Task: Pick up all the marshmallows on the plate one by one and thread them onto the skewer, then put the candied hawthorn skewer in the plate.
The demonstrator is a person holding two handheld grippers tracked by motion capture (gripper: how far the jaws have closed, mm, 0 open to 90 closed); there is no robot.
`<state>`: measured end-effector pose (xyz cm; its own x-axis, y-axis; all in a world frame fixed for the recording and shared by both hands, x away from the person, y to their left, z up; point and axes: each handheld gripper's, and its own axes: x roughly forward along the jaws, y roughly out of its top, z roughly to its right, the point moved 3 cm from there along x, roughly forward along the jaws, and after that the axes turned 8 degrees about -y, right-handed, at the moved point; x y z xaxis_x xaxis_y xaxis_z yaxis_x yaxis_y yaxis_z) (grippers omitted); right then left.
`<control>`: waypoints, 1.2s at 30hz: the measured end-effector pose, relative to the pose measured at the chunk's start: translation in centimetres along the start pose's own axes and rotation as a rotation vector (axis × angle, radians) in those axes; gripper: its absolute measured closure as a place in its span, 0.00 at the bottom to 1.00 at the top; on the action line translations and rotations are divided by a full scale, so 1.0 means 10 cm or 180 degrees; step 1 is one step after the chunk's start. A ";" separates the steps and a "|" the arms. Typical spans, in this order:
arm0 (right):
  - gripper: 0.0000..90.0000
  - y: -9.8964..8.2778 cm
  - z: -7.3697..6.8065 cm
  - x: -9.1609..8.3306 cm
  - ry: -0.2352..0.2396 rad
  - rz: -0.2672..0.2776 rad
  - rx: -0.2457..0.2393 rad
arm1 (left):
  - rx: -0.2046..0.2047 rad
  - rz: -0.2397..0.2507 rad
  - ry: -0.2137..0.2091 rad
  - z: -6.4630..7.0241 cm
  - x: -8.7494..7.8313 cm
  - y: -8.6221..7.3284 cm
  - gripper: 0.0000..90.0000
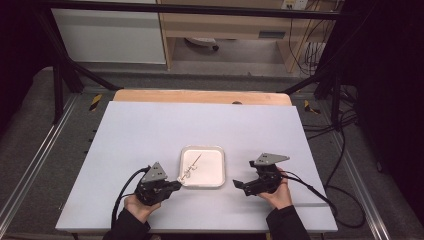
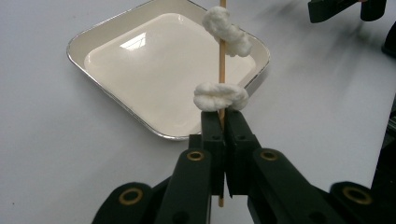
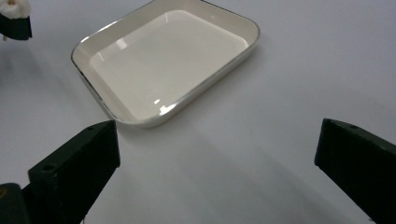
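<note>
My left gripper [image 1: 176, 184] [image 2: 223, 122] is shut on a thin wooden skewer [image 2: 222, 74] that points out over a white square tray [image 1: 216, 167] [image 2: 98, 44] [image 3: 121, 32]. Two white fluffy lumps are threaded on the skewer, one [image 2: 220, 96] right at the jaw tips and one [image 2: 226, 31] farther up. In the high view the skewer [image 1: 192, 165] slants across the tray's left part. My right gripper [image 1: 238, 184] [image 3: 217, 149] stands open just right of the tray, nothing between its jaws.
The tray sits on a large white board [image 1: 150, 130] over a wooden table [image 1: 200, 96]. Cables [image 1: 320, 192] trail from both grippers. Dark frame bars and a floor with more cables surround the table.
</note>
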<state>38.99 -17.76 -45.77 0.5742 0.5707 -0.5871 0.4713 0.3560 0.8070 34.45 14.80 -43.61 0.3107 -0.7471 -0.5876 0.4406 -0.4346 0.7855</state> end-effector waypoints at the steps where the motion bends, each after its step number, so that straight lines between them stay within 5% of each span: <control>1: 0.01 -0.03 0.03 -0.02 -0.0014 0.0006 0.0000 | -0.0009 -0.0006 -0.0003 0.00 0.00 0.01 0.98; 15: 0.01 -0.29 0.25 -0.25 -0.0257 -0.0054 -0.0055 | -0.0065 -0.0135 0.0044 -0.08 0.07 0.23 0.98; 29: 0.01 -0.34 0.28 -0.29 -0.0266 -0.0083 0.0001 | -0.0163 -0.0262 0.0111 -0.19 0.31 0.47 0.98; 36: 0.01 -0.35 0.28 -0.28 -0.0257 -0.0088 -0.0004 | -0.0216 -0.0455 0.0182 -0.24 0.50 0.46 0.98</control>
<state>37.63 -22.68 -47.16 0.6132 0.4990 -0.6124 0.4868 0.3719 0.7904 40.10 10.25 -43.40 0.2875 -0.6494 -0.7040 0.5390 -0.4979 0.6794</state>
